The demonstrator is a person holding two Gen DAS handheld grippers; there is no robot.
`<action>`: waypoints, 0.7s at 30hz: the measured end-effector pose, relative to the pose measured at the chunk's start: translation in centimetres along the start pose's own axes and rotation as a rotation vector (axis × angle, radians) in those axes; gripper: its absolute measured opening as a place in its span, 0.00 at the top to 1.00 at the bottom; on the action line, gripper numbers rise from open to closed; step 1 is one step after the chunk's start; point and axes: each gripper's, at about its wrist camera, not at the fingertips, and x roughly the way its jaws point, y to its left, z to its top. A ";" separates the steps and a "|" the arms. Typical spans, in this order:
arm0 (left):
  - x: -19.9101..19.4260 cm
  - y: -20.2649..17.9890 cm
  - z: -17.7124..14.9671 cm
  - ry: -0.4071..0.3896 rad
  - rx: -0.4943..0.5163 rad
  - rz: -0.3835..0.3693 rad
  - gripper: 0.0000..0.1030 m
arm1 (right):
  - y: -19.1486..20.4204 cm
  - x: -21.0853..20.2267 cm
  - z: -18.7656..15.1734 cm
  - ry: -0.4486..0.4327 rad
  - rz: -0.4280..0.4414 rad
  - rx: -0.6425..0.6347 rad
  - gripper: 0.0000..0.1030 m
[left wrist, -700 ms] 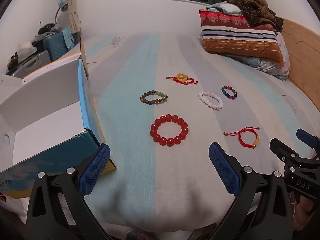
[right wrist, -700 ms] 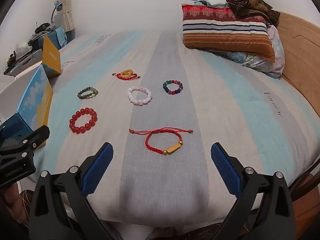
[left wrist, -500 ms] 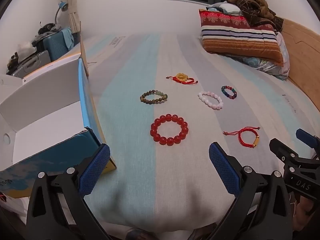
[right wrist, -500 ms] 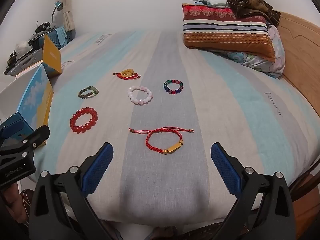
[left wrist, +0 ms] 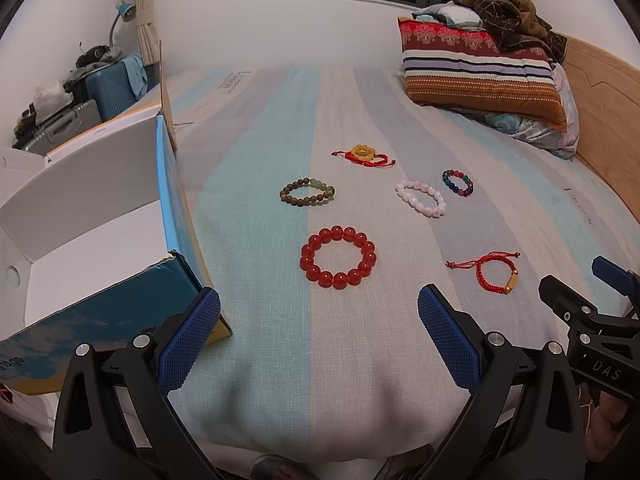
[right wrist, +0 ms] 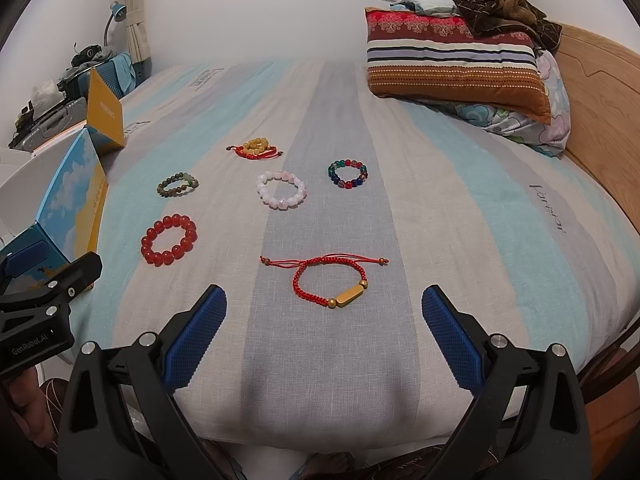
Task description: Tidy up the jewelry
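Several bracelets lie spread on a striped bedsheet. A big red bead bracelet (left wrist: 338, 257) (right wrist: 169, 245) is nearest my left gripper (left wrist: 319, 308), which hovers open just short of it. A red cord bracelet with a gold bar (right wrist: 331, 281) (left wrist: 495, 273) lies right ahead of my open right gripper (right wrist: 324, 307). Farther off sit a brown-green bead bracelet (left wrist: 307, 192) (right wrist: 177, 185), a pale pink one (left wrist: 421, 198) (right wrist: 281, 189), a multicoloured one (left wrist: 457, 182) (right wrist: 347, 174), and a yellow-bead one on red cord (left wrist: 365, 154) (right wrist: 256, 148). An open blue-and-white box (left wrist: 96, 236) (right wrist: 72, 196) stands at the left.
Striped pillows (left wrist: 480, 76) with a brown blanket lie at the far right by the wooden headboard (left wrist: 600, 92). Suitcases and a lamp (left wrist: 100, 80) stand beyond the bed's left side. The bed's near edge (left wrist: 320, 440) is just below both grippers.
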 end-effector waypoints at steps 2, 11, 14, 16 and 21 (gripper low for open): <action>0.1 0.0 0.0 -0.002 -0.001 0.001 0.05 | 0.0 0.0 0.0 -0.001 0.002 0.001 0.08; 0.0 0.0 0.0 -0.007 -0.004 -0.004 0.05 | 0.0 -0.1 0.1 -0.001 0.002 0.000 0.08; 0.0 0.0 0.0 -0.009 -0.006 -0.007 0.05 | 0.0 -0.1 0.1 -0.001 0.003 0.001 0.08; 0.0 0.0 0.1 -0.007 -0.010 -0.017 0.05 | 0.0 -0.1 0.1 0.001 0.003 0.001 0.08; 0.0 -0.2 0.4 -0.008 -0.006 -0.020 0.05 | 0.0 -0.1 0.1 0.003 -0.001 -0.001 0.08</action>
